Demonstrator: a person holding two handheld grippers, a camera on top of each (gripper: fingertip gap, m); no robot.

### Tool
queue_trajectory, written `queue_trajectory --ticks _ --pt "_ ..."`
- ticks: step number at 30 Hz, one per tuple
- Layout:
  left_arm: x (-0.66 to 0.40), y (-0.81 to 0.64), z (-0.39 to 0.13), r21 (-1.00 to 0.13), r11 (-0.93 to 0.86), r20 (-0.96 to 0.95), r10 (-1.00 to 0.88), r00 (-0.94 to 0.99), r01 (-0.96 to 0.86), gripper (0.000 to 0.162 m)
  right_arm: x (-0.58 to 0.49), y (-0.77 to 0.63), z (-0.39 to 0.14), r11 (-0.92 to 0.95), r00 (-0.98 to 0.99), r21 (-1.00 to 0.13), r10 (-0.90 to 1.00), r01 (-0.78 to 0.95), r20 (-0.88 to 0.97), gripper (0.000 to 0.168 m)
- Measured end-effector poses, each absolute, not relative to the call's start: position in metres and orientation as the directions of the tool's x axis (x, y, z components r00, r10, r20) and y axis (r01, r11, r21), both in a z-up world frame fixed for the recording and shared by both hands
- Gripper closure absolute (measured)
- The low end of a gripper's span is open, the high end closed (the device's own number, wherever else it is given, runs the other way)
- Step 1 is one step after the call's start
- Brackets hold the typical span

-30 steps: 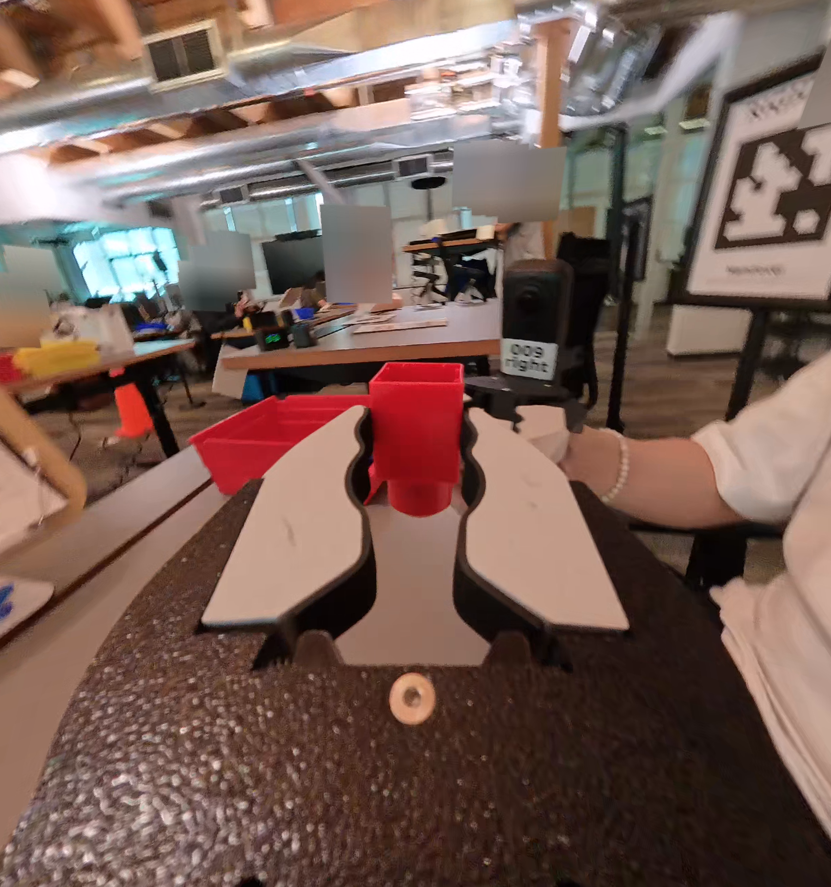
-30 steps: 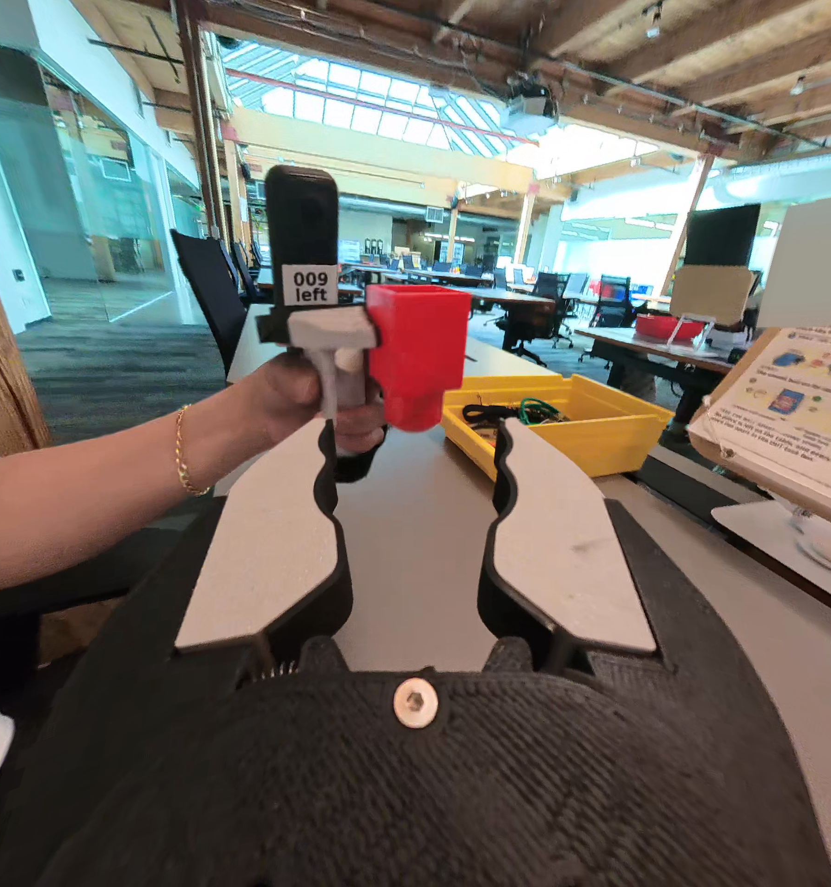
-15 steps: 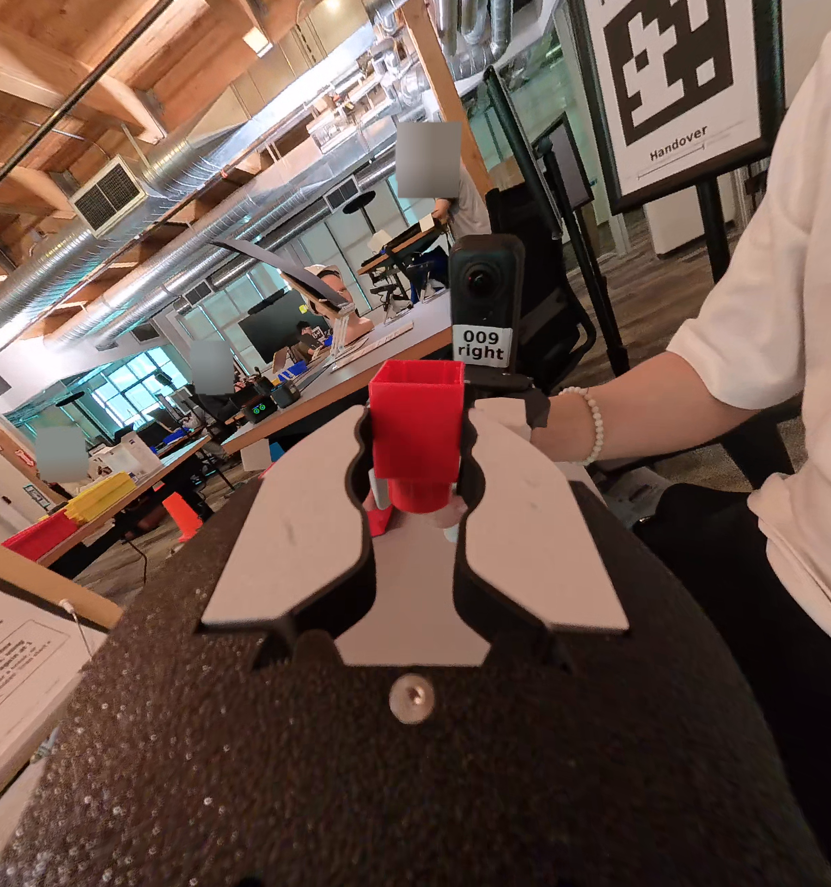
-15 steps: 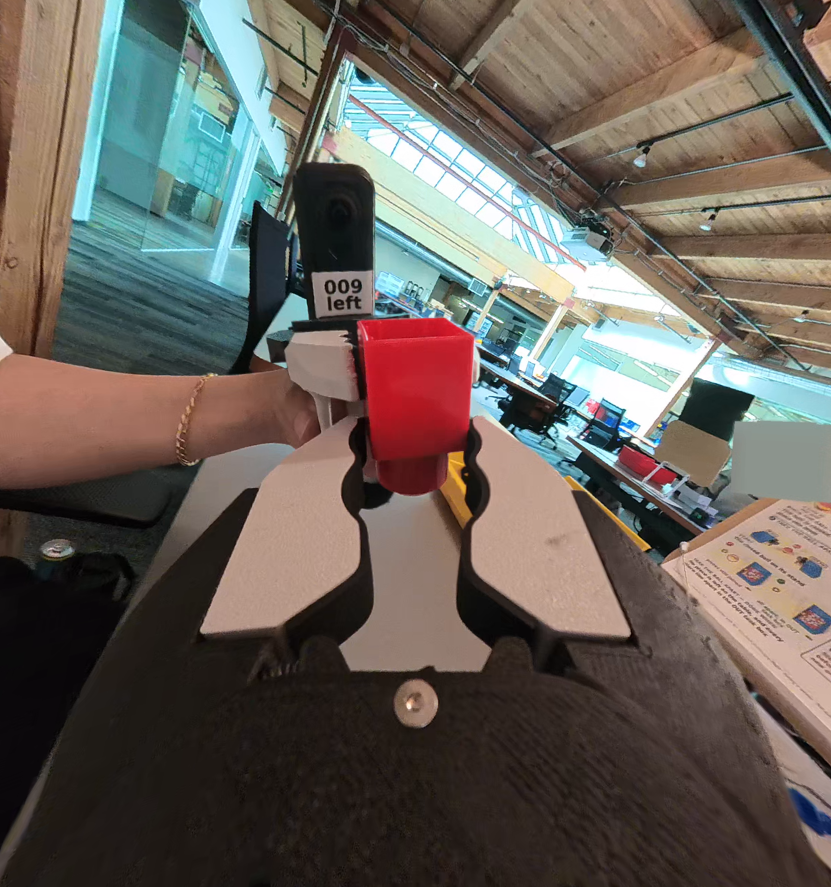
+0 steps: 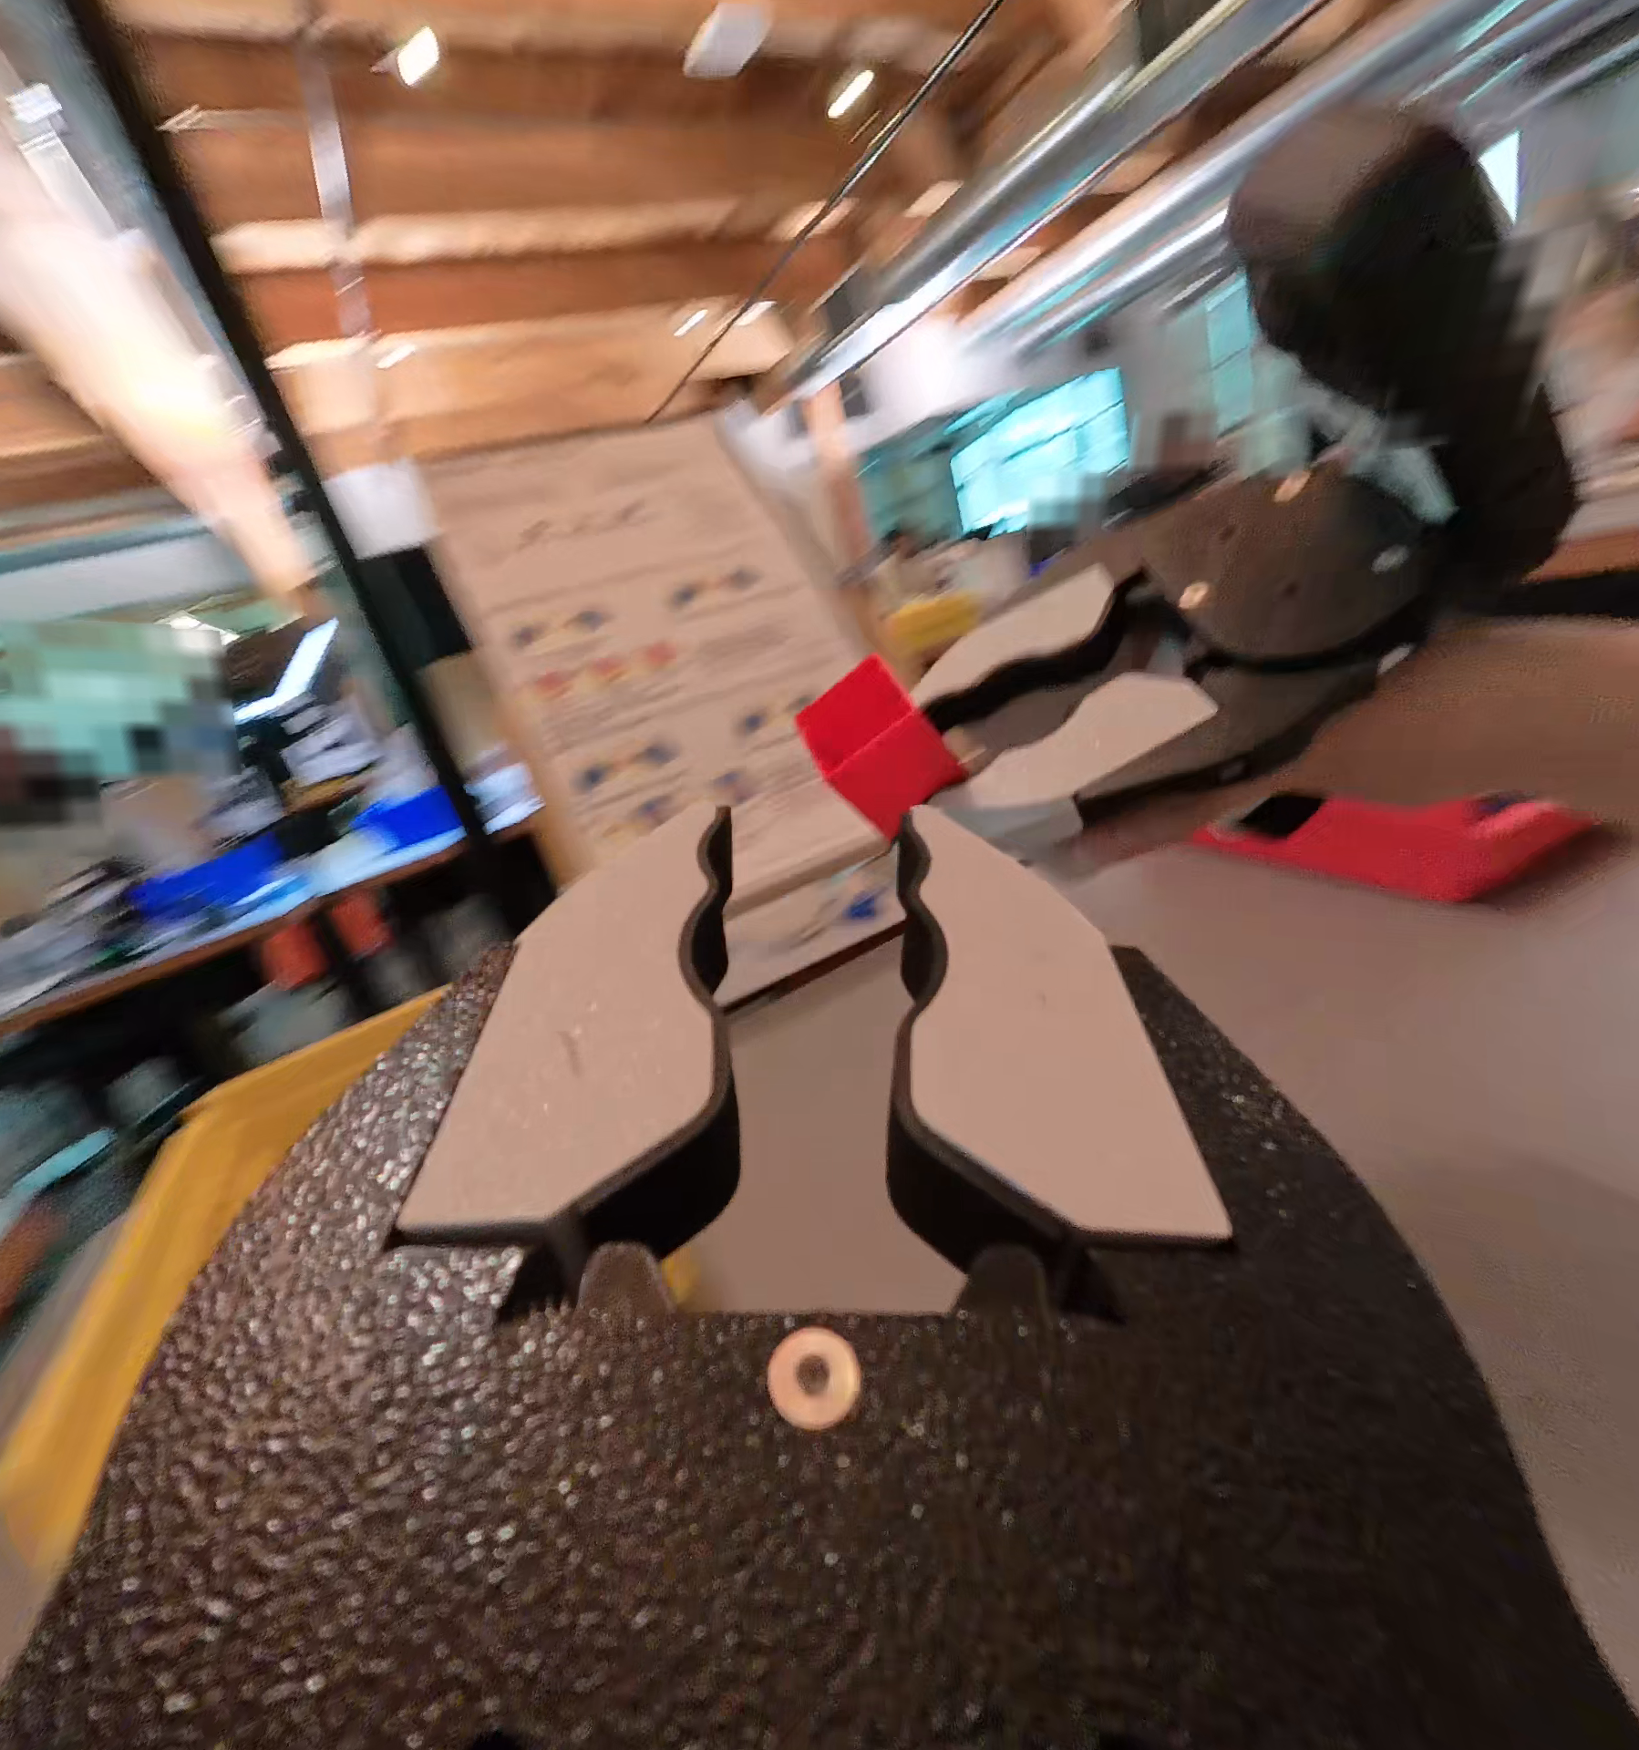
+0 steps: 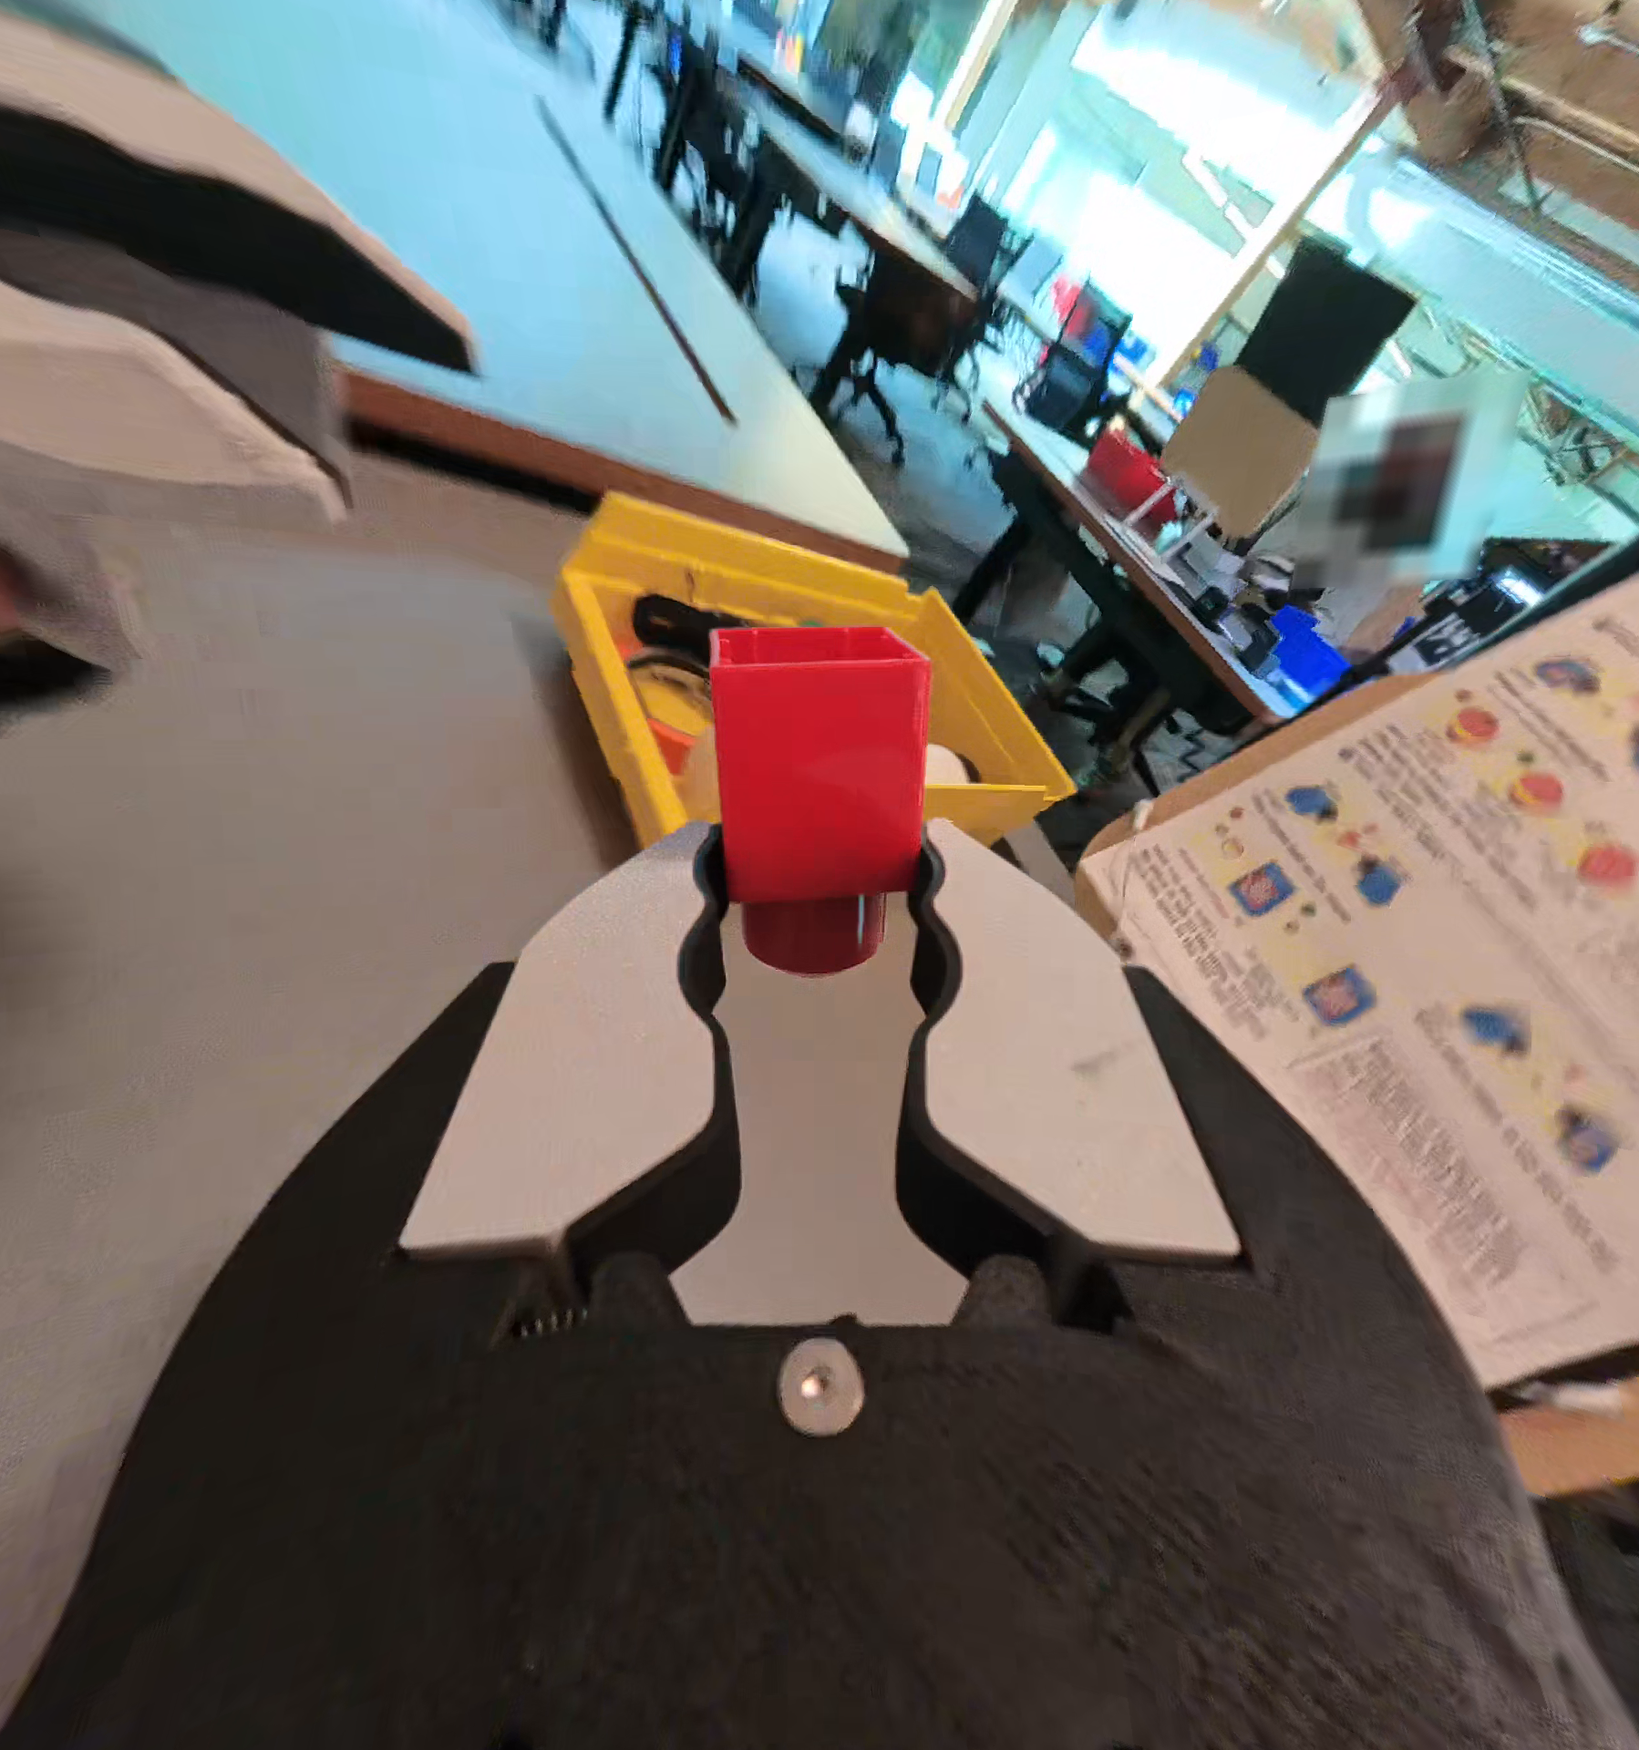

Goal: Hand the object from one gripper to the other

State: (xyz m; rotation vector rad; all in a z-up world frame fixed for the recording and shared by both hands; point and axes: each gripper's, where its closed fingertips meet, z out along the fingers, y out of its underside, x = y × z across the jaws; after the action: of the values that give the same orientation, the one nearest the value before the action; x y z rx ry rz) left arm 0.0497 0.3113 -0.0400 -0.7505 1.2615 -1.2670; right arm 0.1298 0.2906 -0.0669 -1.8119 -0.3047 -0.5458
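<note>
Gripping the red cup (image 6: pixel 818 767) firmly, right tongs (image 6: pixel 818 876) hold it above the worktop (image 6: pixel 276 852) | left tongs (image 5: pixel 811 852) empty, parted | advice: keep squeeze steady, cup upright.

The red plastic object (image 6: pixel 818 772) is a hollow square cup, open top, with a round stub underneath. It's pinched at its lower sides between the right gripper's (image 6: pixel 818 866) jaws, off the counter.

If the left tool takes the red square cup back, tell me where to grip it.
Grip the red square cup on the flat side walls of its upper half, approaching from the open rim end. The right tool is clamped on the lower walls just above the round stub, so only the top half is free, and flat parallel faces probably hold best.
</note>
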Motion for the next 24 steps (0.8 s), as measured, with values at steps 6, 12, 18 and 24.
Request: queue_trajectory --ticks 6,12,18,24 --pt "0.034 0.422 -0.073 -0.975 0.22 -0.21 -0.959 0.193 0.03 0.136 0.197 0.439 -0.107 -0.616 0.477 -0.284 0.171 0.734 0.862 0.132" --pt "0.032 0.45 -0.105 -0.994 0.104 -0.107 -0.979 0.175 -0.026 0.136 0.231 0.521 -0.154 -0.528 -0.106 0.444 0.551 0.724 0.828 0.132" --pt "0.035 0.459 -0.118 -1.0 0.015 -0.018 -0.988 0.154 -0.023 0.136 0.232 0.543 -0.142 -0.482 -0.226 0.482 0.495 0.732 0.839 0.132" --pt "0.037 0.453 -0.115 -0.999 -0.048 0.048 -0.992 0.114 0.001 0.136 0.236 0.508 -0.134 -0.635 0.279 -0.048 0.27 0.771 0.921 0.132"
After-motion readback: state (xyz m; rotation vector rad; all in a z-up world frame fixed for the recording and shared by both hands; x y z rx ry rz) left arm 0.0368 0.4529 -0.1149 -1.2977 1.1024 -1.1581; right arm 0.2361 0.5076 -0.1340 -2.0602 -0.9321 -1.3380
